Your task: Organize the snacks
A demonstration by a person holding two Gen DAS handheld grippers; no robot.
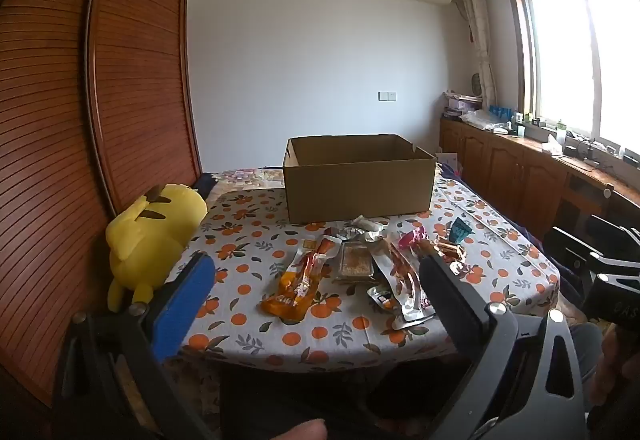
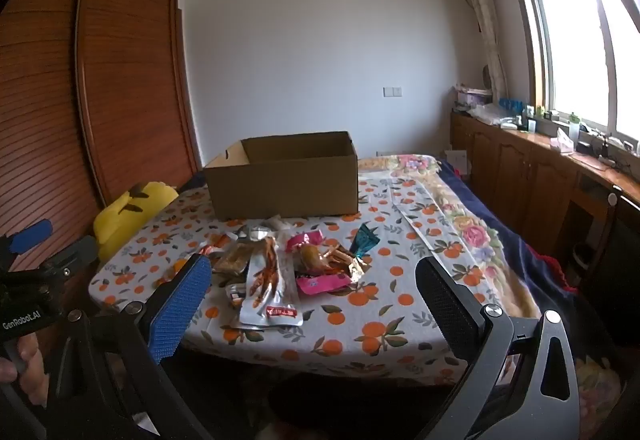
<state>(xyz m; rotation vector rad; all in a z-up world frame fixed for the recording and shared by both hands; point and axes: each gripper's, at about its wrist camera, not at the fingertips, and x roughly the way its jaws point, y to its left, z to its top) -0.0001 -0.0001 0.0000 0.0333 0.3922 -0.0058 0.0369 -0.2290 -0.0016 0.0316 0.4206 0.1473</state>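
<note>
The left gripper [image 1: 316,292] stands with its jaws spread as wide as they go, nothing between them, held off the near edge of the table; the right gripper [image 2: 312,292] is likewise wide open and empty, level with it on the right; each has one blue pad and one black one. Beyond the jaws the snacks [image 2: 280,264] lie in a loose heap on the orange-patterned tablecloth [image 2: 380,324], near the middle of the table and just in front of the cardboard box [image 1: 358,182]; among them are an orange pouch [image 1: 298,280] on the left, a silver pack with red chicken-feet print [image 2: 268,288], a pink wrapper [image 2: 320,282], a flat clear pack of brownish crumbs [image 1: 354,258], and a teal twist of foil [image 2: 366,238] at the far right of the heap. The box is open-topped and plain brown; its floor is hidden by its near wall. A yellow plush toy [image 1: 152,236] slumps at the table's left edge, against the wooden wardrobe [image 1: 136,80]. The printing on the packs is too small to read, and several packs overlap, so their count is unclear.
</note>
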